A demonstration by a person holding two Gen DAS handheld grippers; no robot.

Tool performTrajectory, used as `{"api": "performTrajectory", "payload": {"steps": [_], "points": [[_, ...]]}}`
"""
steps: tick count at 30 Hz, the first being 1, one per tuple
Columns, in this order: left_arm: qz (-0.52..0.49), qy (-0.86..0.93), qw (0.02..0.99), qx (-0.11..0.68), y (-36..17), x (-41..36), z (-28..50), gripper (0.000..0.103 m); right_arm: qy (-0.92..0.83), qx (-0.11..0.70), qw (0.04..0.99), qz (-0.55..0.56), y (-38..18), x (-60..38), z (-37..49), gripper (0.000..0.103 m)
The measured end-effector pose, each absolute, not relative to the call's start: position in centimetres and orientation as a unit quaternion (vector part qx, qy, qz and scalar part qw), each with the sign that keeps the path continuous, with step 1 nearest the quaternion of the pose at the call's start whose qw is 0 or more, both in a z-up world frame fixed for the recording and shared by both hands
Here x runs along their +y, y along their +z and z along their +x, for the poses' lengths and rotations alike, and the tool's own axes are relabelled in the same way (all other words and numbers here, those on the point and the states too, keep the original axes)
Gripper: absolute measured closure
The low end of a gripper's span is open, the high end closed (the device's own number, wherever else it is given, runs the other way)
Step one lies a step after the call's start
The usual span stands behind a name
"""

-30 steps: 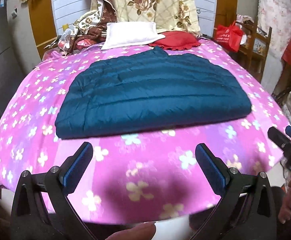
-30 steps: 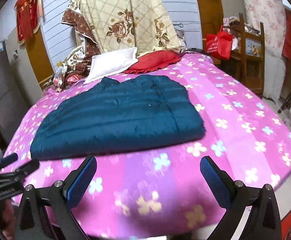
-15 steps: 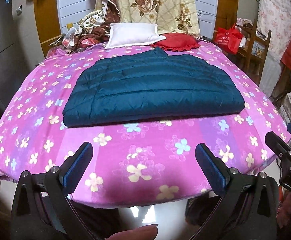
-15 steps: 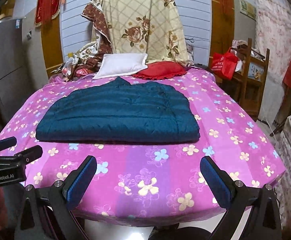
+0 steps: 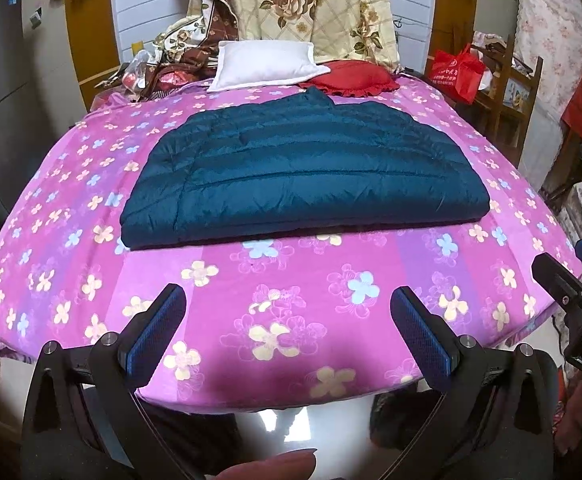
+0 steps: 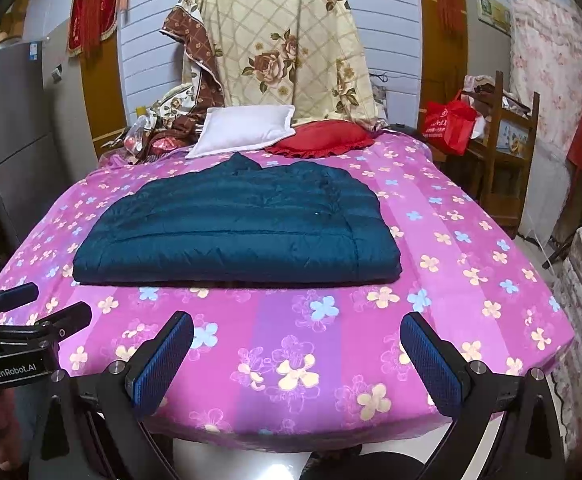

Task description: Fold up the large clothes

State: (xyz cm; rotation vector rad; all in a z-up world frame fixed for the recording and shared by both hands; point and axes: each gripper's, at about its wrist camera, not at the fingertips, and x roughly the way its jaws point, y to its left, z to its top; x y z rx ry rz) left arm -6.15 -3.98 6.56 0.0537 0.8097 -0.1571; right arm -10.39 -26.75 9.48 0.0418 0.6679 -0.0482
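A dark teal quilted jacket lies folded flat in the middle of a bed with a pink flowered sheet. My left gripper is open, held back over the bed's near edge, well short of the jacket, nothing between its blue pads. My right gripper is open too, also near the front edge and apart from the jacket. Each gripper shows at the side of the other's view: the right one, the left one.
A white pillow and a red cushion lie at the head of the bed under a hung floral quilt. Clutter is piled at the back left. A wooden shelf with a red bag stands right.
Both grippers have pulled back and up from the bed, so the jacket looks farther off and the bed's front edge now shows. Both stay open.
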Motion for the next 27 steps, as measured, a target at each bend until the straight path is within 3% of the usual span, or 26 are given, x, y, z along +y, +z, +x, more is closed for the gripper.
{"api": "performTrajectory", "payload": {"steps": [27], "points": [[0.024, -0.077, 0.913, 0.4, 5.91, -3.96, -6.05, 0.0, -0.02, 0.328, 0.944, 0.021, 9.23, -26.74, -10.3, 0.001]]}}
